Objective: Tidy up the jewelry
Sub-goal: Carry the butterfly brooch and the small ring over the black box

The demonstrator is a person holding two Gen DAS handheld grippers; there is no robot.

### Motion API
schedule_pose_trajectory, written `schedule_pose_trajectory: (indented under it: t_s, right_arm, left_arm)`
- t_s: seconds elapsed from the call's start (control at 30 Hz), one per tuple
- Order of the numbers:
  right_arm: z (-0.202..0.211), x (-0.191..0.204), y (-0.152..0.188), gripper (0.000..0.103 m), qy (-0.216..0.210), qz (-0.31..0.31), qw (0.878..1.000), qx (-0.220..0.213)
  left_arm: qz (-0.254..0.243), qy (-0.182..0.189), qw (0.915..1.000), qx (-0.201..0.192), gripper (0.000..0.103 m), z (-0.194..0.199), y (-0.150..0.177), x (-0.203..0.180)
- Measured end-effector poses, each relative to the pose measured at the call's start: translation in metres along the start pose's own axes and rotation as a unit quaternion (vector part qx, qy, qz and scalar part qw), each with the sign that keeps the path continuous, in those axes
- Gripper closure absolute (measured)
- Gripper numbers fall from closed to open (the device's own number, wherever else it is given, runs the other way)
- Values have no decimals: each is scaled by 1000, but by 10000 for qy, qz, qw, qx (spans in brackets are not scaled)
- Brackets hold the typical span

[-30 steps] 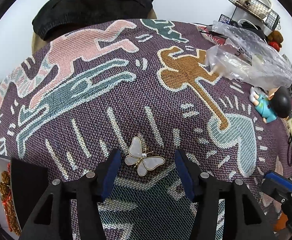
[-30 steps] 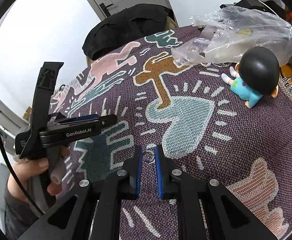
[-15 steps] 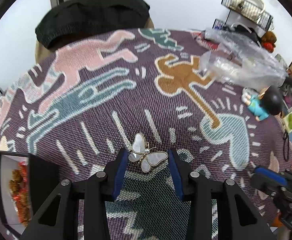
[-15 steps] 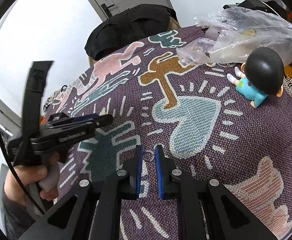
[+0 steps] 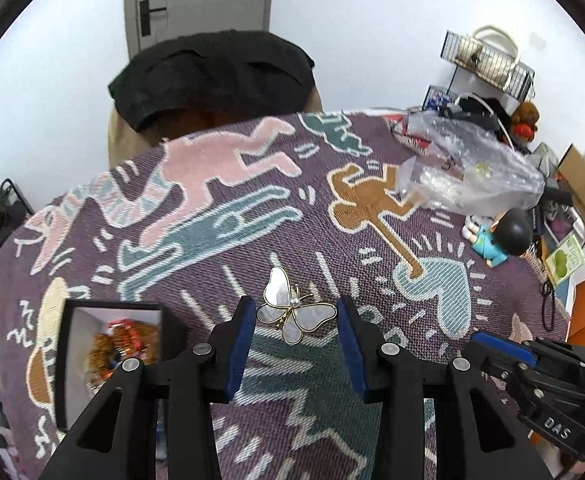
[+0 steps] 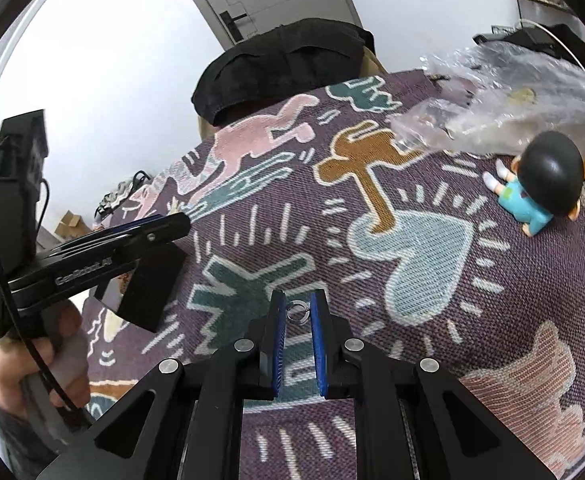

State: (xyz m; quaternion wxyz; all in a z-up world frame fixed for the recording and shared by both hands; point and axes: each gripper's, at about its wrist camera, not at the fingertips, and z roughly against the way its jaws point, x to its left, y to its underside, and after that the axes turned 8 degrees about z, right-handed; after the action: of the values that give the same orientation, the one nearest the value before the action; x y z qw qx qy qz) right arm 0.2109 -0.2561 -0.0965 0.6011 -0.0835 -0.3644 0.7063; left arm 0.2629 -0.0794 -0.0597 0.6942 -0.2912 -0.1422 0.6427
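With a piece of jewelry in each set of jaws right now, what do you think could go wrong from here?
1. The left gripper pinches the butterfly brooch only at its wing tips, so it might twist free or bend.
2. The right gripper clamps a tiny ring at the very tips; a slip could lose it in the patterned blanket.
3. The black jewelry box already looks full, so placing pieces could tangle them.

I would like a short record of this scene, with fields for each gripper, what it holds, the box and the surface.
left gripper: shut on butterfly brooch
right gripper: shut on small ring
box: black, open, reddish-brown beads inside, left of the left gripper
surface: patterned woven cloth
other things: toy figure, plastic bag
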Motion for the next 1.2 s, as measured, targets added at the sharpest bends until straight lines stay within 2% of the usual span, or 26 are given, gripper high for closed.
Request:
schedule_pose_trajectory:
  t_s: [0.5, 0.9, 1.0, 1.03, 1.1, 1.2]
  right_arm:
    - [0, 64, -21, 90, -97, 453, 9988, -140]
    - [-19, 114, -34, 90, -231, 859, 9960, -67]
    - [-27, 124, -38, 90, -245, 911, 9955, -25]
    - [-30, 127, -39, 90, -258, 924, 9954, -11]
    - [-36, 135, -43, 89, -304, 963, 9949, 19]
    - [-43, 147, -46, 89, -379, 1045, 9938, 45]
  left_arm:
    - [425, -136, 9984, -349, 60, 58, 15, 72]
    - [857, -240, 9955, -328, 59, 57, 26, 118]
    - [987, -169, 9947, -244, 58, 56, 29, 130]
    - [994, -145, 9947, -230, 56, 56, 30, 132]
    - [1002, -112, 9946, -248, 41, 60, 34, 137]
    - [1001, -22, 9937, -501, 26, 75, 39, 143]
